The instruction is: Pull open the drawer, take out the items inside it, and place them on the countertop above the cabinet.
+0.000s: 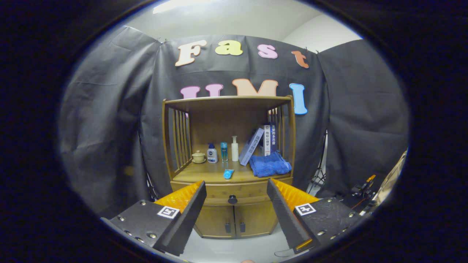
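A wooden cabinet (pixel 228 109) stands ahead against the black cloth wall. Its drawer (pixel 219 193) is shut, with a dark round knob (pixel 232 199) at its middle. My gripper (pixel 236 188) is open and empty, well short of the cabinet; the knob shows in the gap between the fingers, beyond them. On the countertop (pixel 204 174) above the drawer lie a small blue tube (pixel 228 174) and a folded blue towel (pixel 270 164).
Further back on the countertop stand a small lidded cup (pixel 198 156), three bottles (pixel 222 151) and leaning books (pixel 260 143). Two lower doors (pixel 234 220) sit under the drawer. Slatted side walls and a top shelf enclose the counter. A tripod stand (pixel 319 171) stands right of the cabinet.
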The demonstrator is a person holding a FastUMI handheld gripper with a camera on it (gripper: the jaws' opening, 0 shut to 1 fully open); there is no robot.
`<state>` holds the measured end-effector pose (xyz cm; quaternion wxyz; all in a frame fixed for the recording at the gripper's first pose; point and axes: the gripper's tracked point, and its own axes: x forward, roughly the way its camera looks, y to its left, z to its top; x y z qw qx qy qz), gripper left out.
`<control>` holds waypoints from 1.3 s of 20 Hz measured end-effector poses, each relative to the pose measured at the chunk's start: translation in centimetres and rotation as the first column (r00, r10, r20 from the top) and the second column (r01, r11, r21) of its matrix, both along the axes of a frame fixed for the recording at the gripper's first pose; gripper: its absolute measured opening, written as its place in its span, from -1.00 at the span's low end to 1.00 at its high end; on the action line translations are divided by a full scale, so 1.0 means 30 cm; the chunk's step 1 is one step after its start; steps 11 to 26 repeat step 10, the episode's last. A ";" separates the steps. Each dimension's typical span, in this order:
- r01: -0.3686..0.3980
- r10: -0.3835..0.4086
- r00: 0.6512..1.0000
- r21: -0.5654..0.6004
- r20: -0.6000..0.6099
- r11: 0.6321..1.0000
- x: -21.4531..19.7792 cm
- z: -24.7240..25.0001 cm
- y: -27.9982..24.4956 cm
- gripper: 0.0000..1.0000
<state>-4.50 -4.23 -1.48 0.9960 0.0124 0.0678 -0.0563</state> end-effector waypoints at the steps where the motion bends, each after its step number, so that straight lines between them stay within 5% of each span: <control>1: 0.002 -0.002 1.000 -0.006 0.003 1.000 -0.005 0.000 0.003 0.99; 26: 0.005 -0.008 0.999 0.073 0.036 0.997 -0.016 0.027 0.023 0.98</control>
